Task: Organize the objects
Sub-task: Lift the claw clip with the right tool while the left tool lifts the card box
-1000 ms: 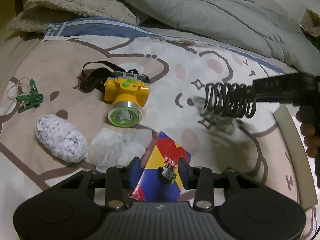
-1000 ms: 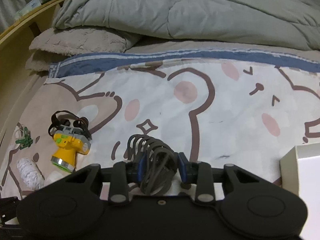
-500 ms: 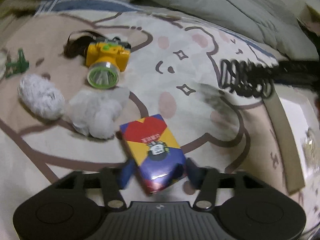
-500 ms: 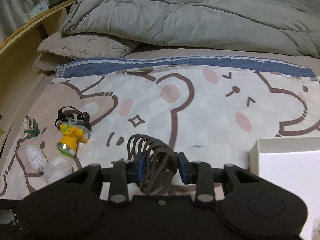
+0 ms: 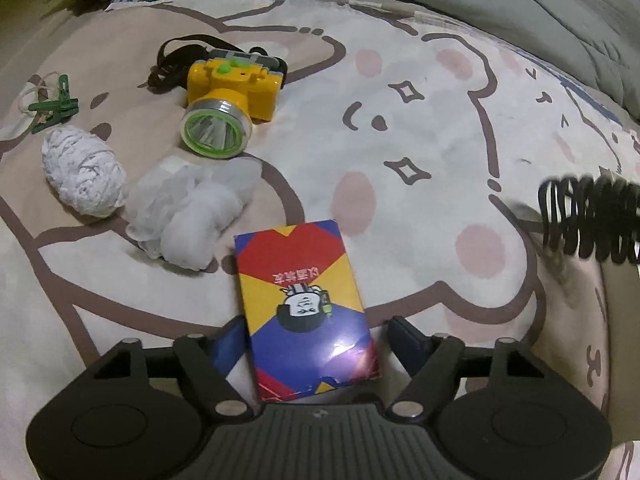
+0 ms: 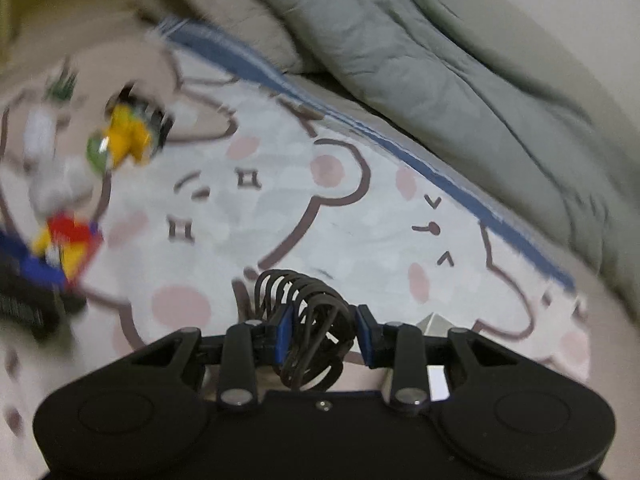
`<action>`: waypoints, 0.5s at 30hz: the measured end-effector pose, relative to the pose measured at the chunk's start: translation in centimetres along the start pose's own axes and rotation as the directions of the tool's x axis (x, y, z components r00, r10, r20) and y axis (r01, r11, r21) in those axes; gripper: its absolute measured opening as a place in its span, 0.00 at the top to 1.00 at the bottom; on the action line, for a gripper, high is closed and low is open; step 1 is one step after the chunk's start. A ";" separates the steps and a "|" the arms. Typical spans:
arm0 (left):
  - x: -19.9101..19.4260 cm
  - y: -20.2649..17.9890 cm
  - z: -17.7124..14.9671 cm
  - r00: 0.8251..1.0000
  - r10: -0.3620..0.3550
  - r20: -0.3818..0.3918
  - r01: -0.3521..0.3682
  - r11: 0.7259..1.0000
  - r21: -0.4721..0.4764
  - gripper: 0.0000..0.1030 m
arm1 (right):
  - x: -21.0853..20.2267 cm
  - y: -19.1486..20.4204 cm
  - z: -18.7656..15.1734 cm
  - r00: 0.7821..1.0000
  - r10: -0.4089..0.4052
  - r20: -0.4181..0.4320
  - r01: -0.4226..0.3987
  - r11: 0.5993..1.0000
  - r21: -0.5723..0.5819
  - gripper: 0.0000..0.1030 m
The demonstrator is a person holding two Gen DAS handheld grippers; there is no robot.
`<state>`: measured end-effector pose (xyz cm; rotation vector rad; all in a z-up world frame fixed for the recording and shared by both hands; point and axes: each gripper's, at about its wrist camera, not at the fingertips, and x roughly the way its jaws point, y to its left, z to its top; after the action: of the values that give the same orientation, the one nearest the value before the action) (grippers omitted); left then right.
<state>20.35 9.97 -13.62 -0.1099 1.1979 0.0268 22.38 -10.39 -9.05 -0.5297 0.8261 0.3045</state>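
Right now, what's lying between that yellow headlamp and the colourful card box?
In the left wrist view, a crumpled clear plastic wrapper lies between the yellow headlamp and the card box; its nearest edge stops just short of the box.

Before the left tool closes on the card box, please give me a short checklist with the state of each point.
1. Card box lies flat on the bedsheet: ok.
2. Box sits between the fingers of the left tool: ok.
3. Pads pressing on the box: not ok, gaps show on both sides; the jaws are closing.
4. White plastic bag clear of the fingers: ok.
5. Right tool gripping the black coiled hair tie: ok.
6. Box front edge near the tool body: cannot tell, hidden.
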 end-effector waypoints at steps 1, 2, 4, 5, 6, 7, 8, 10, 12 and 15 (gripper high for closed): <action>-0.1 0.2 0.0 1.000 0.001 0.002 -0.001 1.000 0.001 0.35 | 0.1 0.1 -0.2 1.000 0.007 -0.003 -0.007 1.000 -0.023 0.66; -0.2 0.5 -0.1 1.000 -0.008 0.003 0.008 1.000 0.004 0.36 | 0.1 0.2 -0.4 1.000 0.018 -0.008 -0.018 0.999 -0.036 0.66; -0.5 1.0 -0.2 0.999 -0.032 0.000 0.032 0.999 0.018 0.37 | 0.2 0.6 -0.6 0.999 0.045 -0.016 -0.045 0.997 -0.056 0.66; -0.6 1.2 -0.3 0.999 -0.038 0.000 0.038 0.999 0.026 0.38 | 0.1 0.8 -0.6 0.998 0.056 -0.018 -0.057 0.996 -0.062 0.66; -0.8 1.5 -0.5 0.999 -0.045 -0.001 0.045 0.998 0.035 0.38 | 0.0 0.9 -0.6 0.997 0.075 -0.022 -0.076 0.995 -0.066 0.66; -0.9 1.8 -0.6 0.999 -0.052 -0.004 0.052 0.998 0.044 0.38 | -0.2 1.0 -0.6 0.994 0.104 -0.026 -0.105 0.992 -0.063 0.66; -1.0 2.0 -0.7 0.998 -0.061 -0.008 0.061 0.997 0.056 0.38 | -0.3 1.1 -0.5 0.990 0.140 -0.031 -0.142 0.988 -0.053 0.66; -1.1 2.5 -0.9 0.997 -0.077 -0.016 0.078 0.994 0.071 0.38 | -0.6 1.6 -0.5 0.977 0.213 -0.034 -0.214 0.976 -0.040 0.59; -1.4 3.0 -1.1 0.996 -0.091 -0.023 0.093 0.993 0.079 0.40 | -1.2 2.4 -0.5 0.970 0.241 -0.019 -0.241 0.968 -0.066 0.53; -1.8 3.9 -1.4 0.994 -0.107 -0.030 0.109 0.990 0.087 0.41 | -2.3 3.9 -0.6 0.959 0.284 0.003 -0.281 0.953 -0.116 0.50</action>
<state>18.15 13.74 -12.75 -0.0977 1.2146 -0.1230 18.73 -7.67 -8.88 -0.5144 0.8700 0.6228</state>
